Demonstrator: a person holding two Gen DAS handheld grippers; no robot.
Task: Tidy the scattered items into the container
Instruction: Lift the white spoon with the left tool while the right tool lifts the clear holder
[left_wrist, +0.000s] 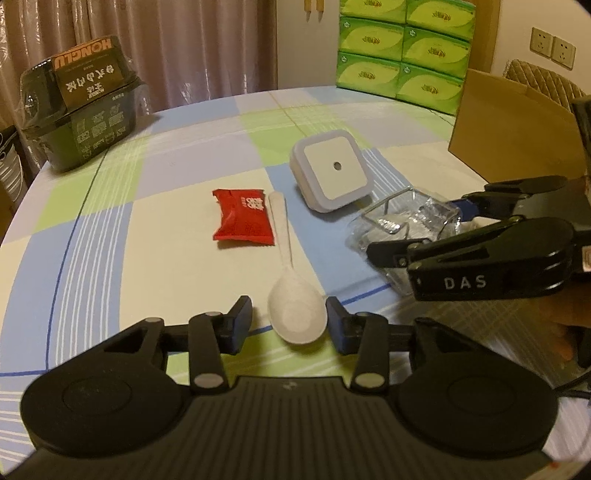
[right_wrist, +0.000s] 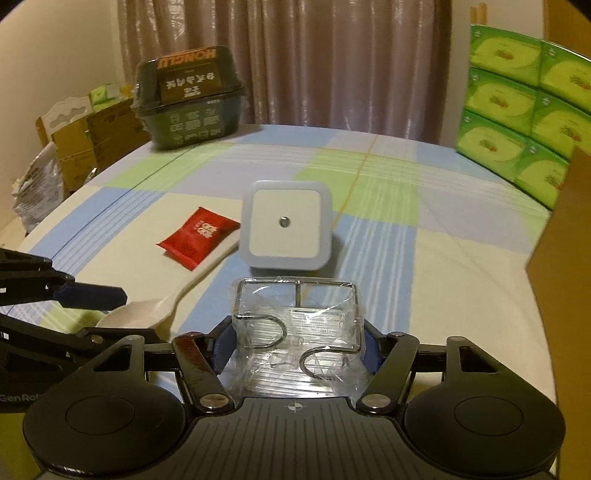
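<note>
Left wrist: spoon (left_wrist: 295, 310) between tongs (left_wrist: 289, 320).

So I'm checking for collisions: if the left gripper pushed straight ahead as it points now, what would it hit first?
The white spoon: its bowl lies between the open left gripper's fingers, with the handle running on ahead beside the red packet.
</note>
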